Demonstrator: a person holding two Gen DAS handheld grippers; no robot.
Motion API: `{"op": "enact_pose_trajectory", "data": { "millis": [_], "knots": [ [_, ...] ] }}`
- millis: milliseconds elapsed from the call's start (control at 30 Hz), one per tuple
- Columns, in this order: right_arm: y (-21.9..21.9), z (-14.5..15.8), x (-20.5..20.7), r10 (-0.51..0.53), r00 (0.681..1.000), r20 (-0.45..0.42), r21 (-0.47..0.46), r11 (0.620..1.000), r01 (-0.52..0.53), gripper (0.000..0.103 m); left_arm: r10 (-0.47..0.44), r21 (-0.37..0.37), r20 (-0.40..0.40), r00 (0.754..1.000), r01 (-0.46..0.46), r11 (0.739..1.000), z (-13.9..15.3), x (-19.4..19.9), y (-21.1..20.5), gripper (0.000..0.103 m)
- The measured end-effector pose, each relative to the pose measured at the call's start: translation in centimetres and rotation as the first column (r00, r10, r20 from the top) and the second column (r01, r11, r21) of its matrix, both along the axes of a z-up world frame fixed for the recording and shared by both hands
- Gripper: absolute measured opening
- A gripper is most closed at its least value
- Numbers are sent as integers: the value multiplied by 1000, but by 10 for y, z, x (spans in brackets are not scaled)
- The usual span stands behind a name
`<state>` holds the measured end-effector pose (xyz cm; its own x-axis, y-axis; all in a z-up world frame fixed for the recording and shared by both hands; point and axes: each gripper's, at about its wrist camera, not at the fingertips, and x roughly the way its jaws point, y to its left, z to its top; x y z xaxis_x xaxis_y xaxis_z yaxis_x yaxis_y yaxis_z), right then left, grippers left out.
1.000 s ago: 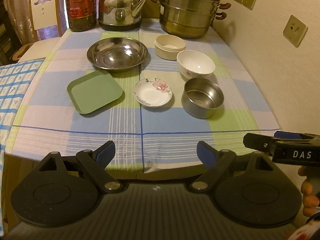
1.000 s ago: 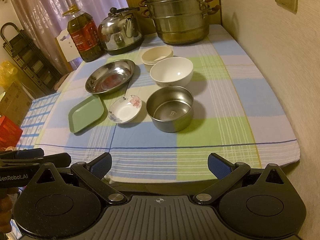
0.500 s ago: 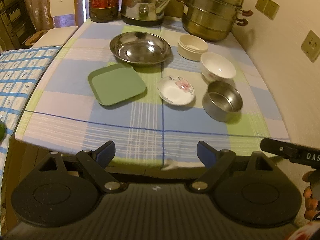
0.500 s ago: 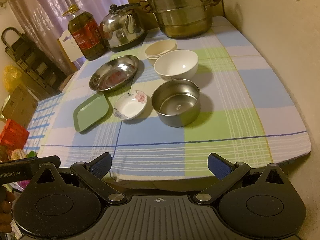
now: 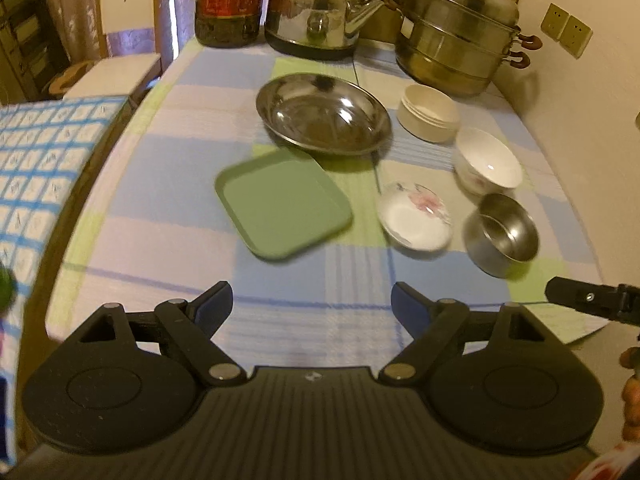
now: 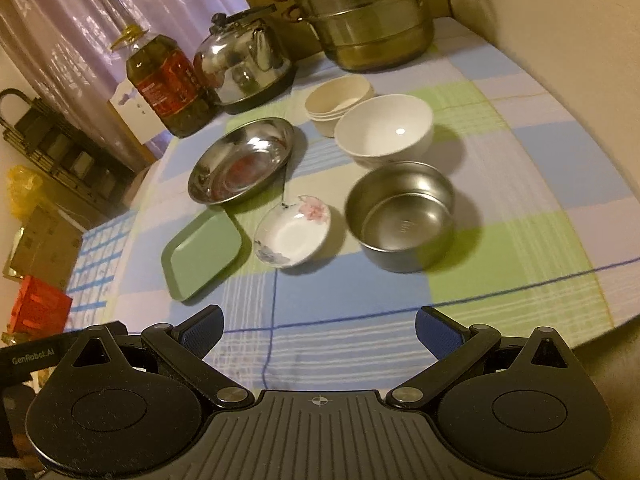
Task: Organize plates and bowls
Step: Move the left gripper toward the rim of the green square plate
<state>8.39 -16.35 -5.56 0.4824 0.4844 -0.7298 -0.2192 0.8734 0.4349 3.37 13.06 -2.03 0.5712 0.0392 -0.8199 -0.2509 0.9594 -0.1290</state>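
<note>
I read "GenRobot.AI" on left gripper, both my grippers' jaws wide, empty, green plate long axis diagonal.

Counted on the checked tablecloth: one green square tray, one steel plate, one floral saucer, one white bowl, one steel bowl, one stack of cream bowls, one kettle, one steamer pot, one oil bottle.
</note>
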Motion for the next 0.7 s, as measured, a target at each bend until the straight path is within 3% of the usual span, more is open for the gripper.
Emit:
{"op": "enact_pose_trajectory", "data": {
  "millis": [300,500,700],
  "knots": [
    [54,-6,30,-60,998,-28,45,997,61,102,-38,-16,-20,999,37,999,-13,41,67,85],
    [95,-19,49,-65,996,-57,43,997,68,92,-64,-26,-40,997,63,998,-27,66,104,84],
    [126,-31,66,-77,994,-74,44,996,81,82,-117,-19,-59,991,116,993,-44,94,128,76]
  ]
}}
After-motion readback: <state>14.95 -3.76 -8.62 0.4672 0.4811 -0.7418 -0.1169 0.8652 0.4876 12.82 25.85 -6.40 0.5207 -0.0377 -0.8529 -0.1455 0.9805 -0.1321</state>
